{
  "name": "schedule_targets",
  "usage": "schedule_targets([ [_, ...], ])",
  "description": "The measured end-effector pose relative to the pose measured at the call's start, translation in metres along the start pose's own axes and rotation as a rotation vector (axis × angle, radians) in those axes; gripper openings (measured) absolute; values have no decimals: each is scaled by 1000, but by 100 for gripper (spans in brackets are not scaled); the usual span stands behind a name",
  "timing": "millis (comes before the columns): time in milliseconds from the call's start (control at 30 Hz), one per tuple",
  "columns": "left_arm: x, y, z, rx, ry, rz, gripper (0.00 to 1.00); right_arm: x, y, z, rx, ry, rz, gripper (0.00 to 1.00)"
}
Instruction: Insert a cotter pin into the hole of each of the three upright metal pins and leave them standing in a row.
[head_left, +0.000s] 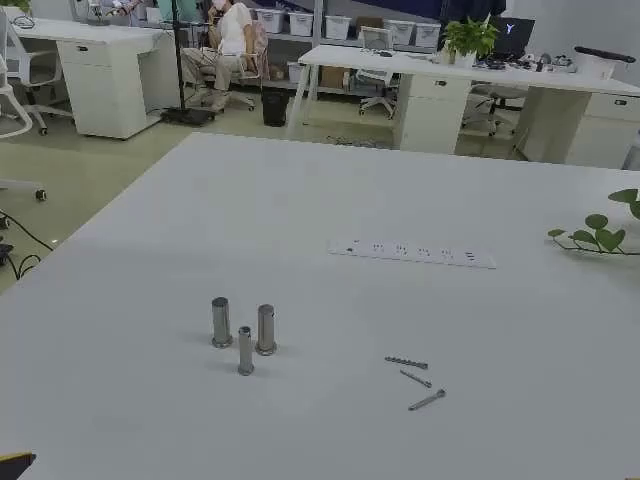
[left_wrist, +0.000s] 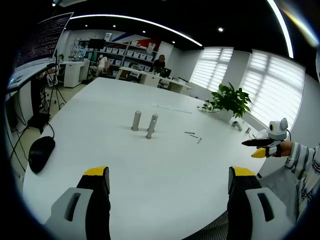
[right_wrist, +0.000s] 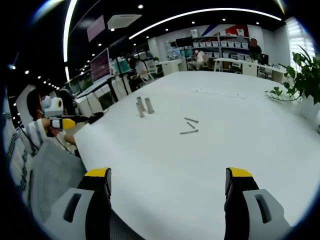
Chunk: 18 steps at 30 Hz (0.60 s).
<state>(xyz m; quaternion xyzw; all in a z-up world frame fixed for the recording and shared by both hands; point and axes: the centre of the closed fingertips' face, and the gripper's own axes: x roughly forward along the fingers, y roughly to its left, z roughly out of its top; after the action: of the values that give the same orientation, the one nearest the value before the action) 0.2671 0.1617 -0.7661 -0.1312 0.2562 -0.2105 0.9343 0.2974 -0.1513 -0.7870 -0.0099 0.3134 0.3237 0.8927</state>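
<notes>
Left gripper (left_wrist: 170, 172) spread wide, right gripper (right_wrist: 169, 174) spread wide too, both empty and well back from the work. On the white table (head_left: 400, 300), three metal pins (head_left: 265, 330) stand upright in a tight cluster, and three cotter pins (head_left: 416, 379) lie loose near them.

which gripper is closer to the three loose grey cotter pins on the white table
Right, it seems. The right gripper faces the cotter pins almost straight ahead; from the left gripper they lie right of the upright metal pins.
</notes>
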Motion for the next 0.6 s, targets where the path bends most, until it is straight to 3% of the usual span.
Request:
schedule_targets([
  [600, -3, -1, -1, -2, 13, 12, 99, 2, 0, 2, -6, 1, 5, 95],
])
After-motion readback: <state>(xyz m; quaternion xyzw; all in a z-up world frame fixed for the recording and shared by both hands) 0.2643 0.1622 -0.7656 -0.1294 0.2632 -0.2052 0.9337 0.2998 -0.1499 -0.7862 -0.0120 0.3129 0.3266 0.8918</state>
